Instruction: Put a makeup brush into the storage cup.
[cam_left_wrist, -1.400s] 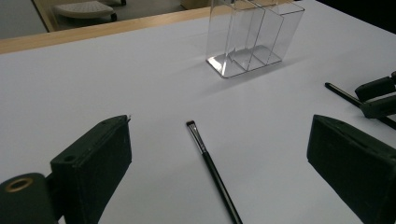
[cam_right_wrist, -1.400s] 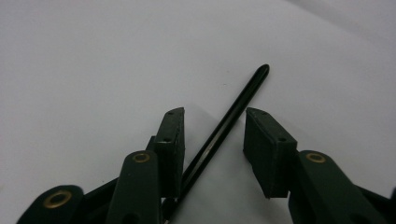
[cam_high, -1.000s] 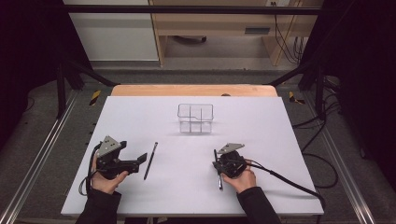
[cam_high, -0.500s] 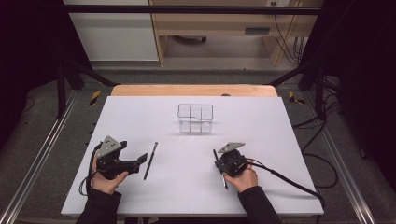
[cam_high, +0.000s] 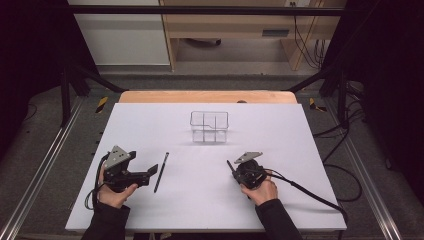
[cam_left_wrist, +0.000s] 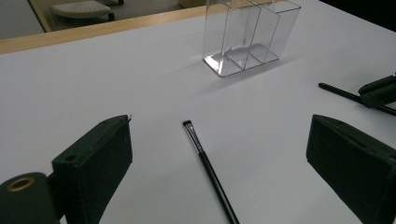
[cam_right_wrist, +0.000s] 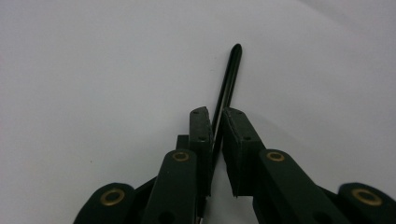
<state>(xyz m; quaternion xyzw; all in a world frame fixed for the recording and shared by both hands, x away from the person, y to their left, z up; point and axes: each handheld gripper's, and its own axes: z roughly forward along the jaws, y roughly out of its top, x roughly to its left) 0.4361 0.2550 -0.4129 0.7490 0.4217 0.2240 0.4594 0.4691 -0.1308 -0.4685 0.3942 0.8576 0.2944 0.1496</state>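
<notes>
Tabletop (cam_high: 300, 130): white, clear organizer (cam_high: 209, 126) at centre | Right gripper (cam_right_wrist: 215, 122): jaws just closing, pinching black brush (cam_right_wrist: 229, 81) | Left gripper (cam_left_wrist: 219, 163): spread wide around second brush (cam_left_wrist: 208, 165), no contact

The person wears dark long sleeves (cam_high: 107, 225). Each black gripper carries a grey three-cornered plate (cam_high: 118, 155) and trails a black cable (cam_high: 310, 192). Brass-coloured rivets (cam_right_wrist: 275, 156) stud the matte, blocky jaws.
</notes>
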